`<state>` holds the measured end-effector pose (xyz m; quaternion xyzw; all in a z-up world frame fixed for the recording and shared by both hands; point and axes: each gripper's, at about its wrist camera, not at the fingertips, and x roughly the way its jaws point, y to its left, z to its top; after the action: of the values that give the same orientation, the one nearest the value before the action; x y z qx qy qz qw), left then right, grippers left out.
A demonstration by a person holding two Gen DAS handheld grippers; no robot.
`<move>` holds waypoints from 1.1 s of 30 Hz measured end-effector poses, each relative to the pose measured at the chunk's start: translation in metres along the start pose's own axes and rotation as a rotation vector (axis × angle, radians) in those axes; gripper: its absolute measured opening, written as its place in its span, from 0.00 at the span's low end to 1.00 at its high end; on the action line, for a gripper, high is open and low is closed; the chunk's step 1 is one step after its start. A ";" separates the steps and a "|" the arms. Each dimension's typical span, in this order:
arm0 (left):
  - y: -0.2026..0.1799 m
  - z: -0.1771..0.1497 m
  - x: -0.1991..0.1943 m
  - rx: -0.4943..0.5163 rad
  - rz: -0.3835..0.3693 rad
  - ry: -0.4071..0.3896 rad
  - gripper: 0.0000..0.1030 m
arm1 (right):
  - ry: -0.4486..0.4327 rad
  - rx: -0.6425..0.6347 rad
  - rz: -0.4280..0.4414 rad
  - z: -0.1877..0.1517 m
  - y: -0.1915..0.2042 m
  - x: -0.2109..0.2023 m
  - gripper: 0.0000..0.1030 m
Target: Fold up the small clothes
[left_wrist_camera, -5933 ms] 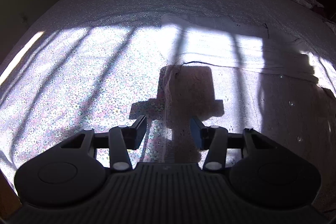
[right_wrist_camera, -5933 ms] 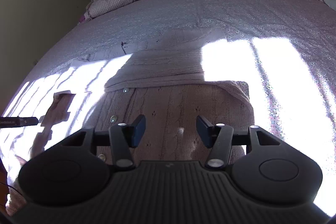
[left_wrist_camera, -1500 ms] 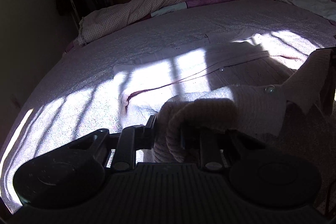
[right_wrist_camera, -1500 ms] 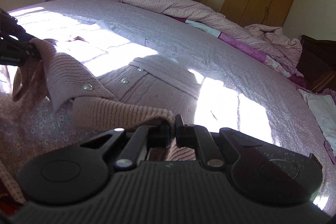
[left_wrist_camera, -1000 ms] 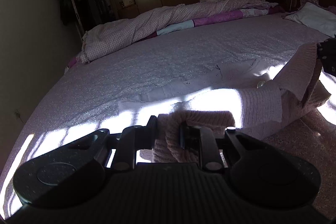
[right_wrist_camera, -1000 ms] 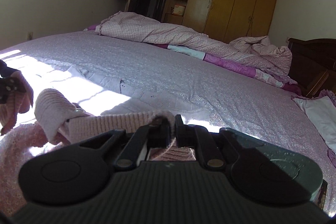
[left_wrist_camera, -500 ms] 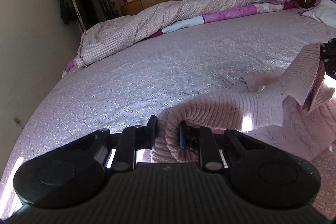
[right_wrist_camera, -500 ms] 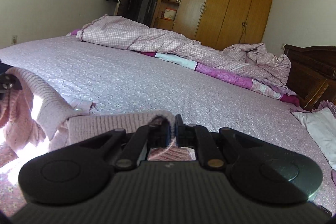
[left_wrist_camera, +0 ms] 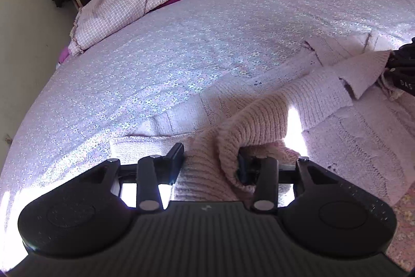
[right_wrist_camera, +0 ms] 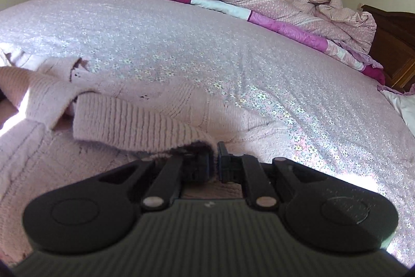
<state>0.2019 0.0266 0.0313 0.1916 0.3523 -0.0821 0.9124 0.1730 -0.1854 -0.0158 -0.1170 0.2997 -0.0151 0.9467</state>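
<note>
Cardigan [left_wrist_camera: 298,105] of pink ribbed knit, hem draped between just-opening left gripper [left_wrist_camera: 211,160], right gripper [right_wrist_camera: 214,160] pinching hem.

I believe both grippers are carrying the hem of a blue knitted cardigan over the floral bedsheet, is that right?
Not quite: the knitted cardigan is pink, not blue, as the left wrist view shows. Its hem lies between the left gripper jaws, which have just been opening, and the right gripper pinches it over the floral bedsheet.

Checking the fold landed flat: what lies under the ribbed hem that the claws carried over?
Under the ribbed hem lies the pink cardigan body, spread on the floral bedsheet. What the flap covers, buttons included, cannot be seen.
</note>
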 end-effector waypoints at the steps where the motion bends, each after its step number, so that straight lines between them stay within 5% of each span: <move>1: 0.002 -0.002 -0.008 -0.006 -0.021 0.003 0.52 | 0.003 0.003 0.003 0.000 -0.001 -0.002 0.10; 8: 0.035 -0.002 -0.053 -0.050 -0.115 -0.029 0.53 | -0.008 0.075 0.037 -0.005 -0.022 -0.037 0.38; 13: 0.050 0.017 -0.056 -0.086 -0.110 -0.061 0.53 | -0.049 0.175 0.089 -0.008 -0.039 -0.065 0.38; 21: 0.045 0.066 0.011 -0.059 -0.174 -0.073 0.52 | -0.095 0.256 0.104 0.007 -0.043 -0.057 0.38; 27: 0.039 0.102 0.074 -0.053 -0.319 0.043 0.49 | -0.081 0.258 0.118 0.003 -0.033 -0.047 0.38; 33: 0.027 0.119 0.119 0.018 -0.312 0.195 0.49 | -0.040 0.335 0.159 -0.014 -0.027 -0.038 0.38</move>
<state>0.3700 0.0007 0.0399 0.1500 0.4638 -0.2067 0.8483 0.1349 -0.2115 0.0006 0.0659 0.2824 0.0122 0.9569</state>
